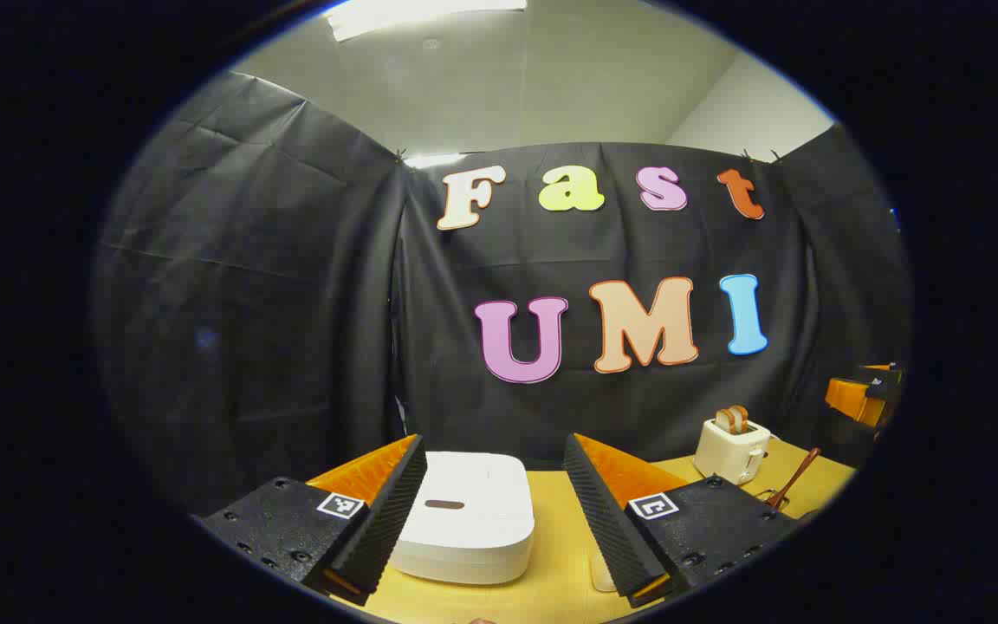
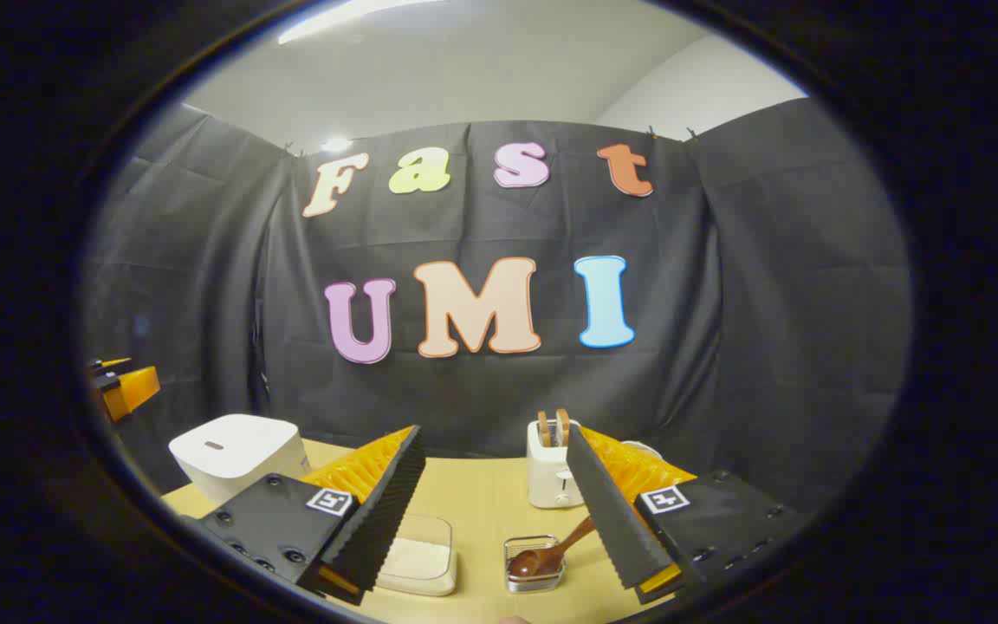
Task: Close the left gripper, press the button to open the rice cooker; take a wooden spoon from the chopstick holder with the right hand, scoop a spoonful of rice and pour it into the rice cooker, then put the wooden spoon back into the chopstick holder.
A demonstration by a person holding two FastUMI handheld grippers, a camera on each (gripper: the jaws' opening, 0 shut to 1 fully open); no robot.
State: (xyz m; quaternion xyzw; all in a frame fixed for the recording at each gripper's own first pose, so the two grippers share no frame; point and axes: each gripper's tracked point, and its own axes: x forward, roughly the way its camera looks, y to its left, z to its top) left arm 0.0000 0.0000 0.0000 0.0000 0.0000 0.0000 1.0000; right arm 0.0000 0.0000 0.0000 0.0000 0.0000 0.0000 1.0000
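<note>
Black cloth backs a yellow table over which both tools hover, the left gripper spread wide and empty, lined up on the lidded cooker and, I judge, yet to close for the button. The right gripper, equally wide and empty, faces the spoon leaning in its holder, rice box just left, toaster beyond, nothing blocking.

A white toaster is seen standing upright on the yellow table, close to the black cloth wall at the back. Two slices of toast are held in its slots, their tops raised above the casing. The toaster is also seen at the table's far right. A ceiling light is lit overhead.
</note>
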